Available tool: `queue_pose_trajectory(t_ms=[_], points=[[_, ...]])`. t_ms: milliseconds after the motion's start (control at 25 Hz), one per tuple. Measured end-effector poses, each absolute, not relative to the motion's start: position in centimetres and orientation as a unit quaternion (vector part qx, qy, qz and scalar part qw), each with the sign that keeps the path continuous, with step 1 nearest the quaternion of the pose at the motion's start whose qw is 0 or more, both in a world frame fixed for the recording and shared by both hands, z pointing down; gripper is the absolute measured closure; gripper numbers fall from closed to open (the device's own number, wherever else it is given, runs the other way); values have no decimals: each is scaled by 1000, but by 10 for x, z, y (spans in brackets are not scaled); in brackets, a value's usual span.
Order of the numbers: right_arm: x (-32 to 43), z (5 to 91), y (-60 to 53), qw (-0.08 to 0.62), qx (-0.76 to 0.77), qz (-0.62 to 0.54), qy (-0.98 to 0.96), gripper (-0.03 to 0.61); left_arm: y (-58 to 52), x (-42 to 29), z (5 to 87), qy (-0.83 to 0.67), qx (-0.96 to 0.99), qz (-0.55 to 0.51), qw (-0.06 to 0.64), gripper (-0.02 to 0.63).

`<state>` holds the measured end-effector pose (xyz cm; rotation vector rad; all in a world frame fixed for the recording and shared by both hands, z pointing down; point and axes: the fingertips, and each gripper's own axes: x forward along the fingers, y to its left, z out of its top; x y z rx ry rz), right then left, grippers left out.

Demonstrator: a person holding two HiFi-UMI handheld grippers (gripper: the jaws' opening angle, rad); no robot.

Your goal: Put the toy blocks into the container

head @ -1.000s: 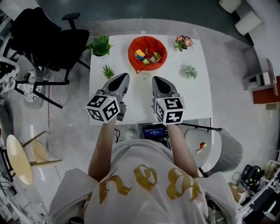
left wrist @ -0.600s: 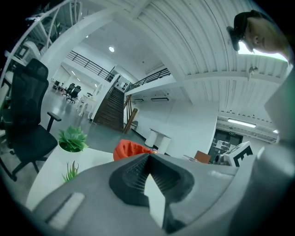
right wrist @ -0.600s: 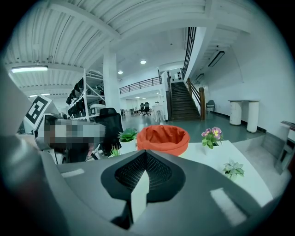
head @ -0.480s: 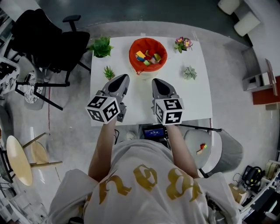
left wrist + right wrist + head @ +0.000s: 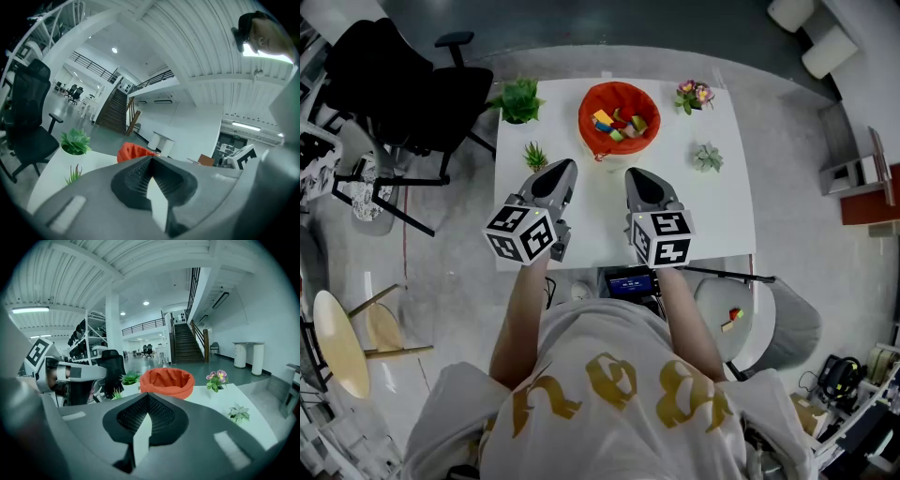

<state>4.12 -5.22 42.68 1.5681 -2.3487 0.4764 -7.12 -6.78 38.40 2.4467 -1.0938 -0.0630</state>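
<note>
free: bare table (image 5: pixel 600 202) up to container (image 5: pixel 619 146) | left: small plant (image 5: pixel 534 155) | right: succulent (image 5: pixel 707 157)

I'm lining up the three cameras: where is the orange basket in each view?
Head view: the orange basket sits top centre, at the table's far side.
Left gripper view: left of centre, peeking over the jaws.
Right gripper view: centre, above the jaws.
Shared landmark: the leafy potted plant at its left.

no legible text anywhere
</note>
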Motion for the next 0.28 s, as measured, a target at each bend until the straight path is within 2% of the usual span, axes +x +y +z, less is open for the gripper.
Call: queue_pose_trajectory(t_ms=[280], points=[[39,426,-52,140,541,164,-813,561,-68,-75,382,-399,888,-25,228,612]])
